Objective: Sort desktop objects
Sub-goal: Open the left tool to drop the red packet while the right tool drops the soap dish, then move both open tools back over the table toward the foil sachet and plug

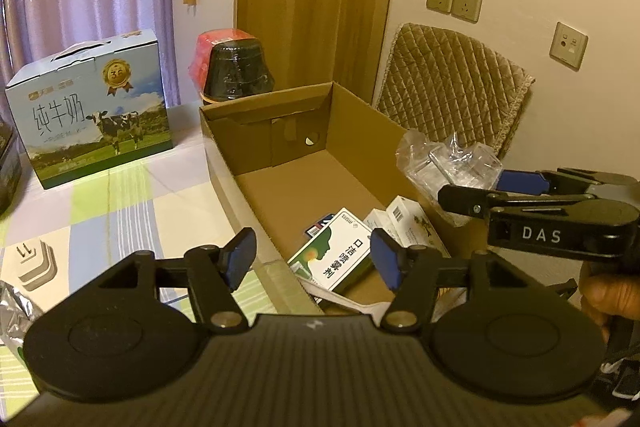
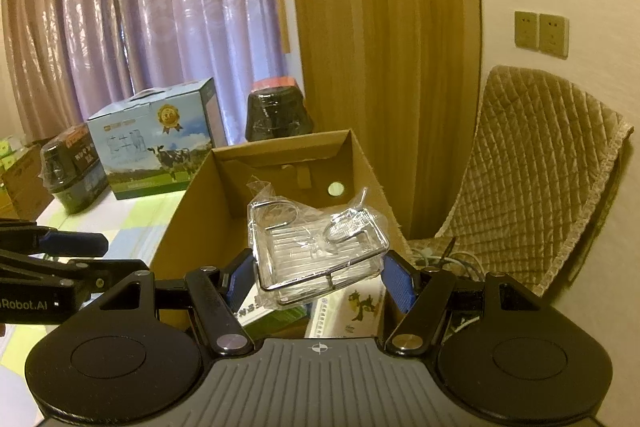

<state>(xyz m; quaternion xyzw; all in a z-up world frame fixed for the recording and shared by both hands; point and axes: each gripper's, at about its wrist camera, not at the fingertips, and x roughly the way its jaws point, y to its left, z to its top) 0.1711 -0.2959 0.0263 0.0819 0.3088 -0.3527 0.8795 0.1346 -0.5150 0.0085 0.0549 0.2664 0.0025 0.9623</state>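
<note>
The right gripper (image 2: 318, 281) is clamped on a clear plastic packet (image 2: 316, 247) with a wire frame inside it, its blue pads pressed against either side, and holds the packet up over the near end of the open cardboard box (image 2: 188, 223). The left gripper (image 1: 312, 255) stands wide with nothing between its pads, above the box's near left wall. Seen from the left wrist, the packet (image 1: 448, 159) hangs at the box's right edge.

Inside the box (image 1: 224, 163), at the near end, lie a green and white carton (image 1: 336, 259) and a white carton (image 1: 412, 219) just beside it; the far end of the floor is bare. Left of the box, a white plug (image 1: 34, 259) sits on the checked surface (image 1: 120, 199).

Farther back stands a milk carton with a cow on it (image 1: 96, 115), and behind the box a black jar with a red lid (image 1: 238, 75). A quilted cushion (image 1: 448, 87) hangs to the right, against the wall.
</note>
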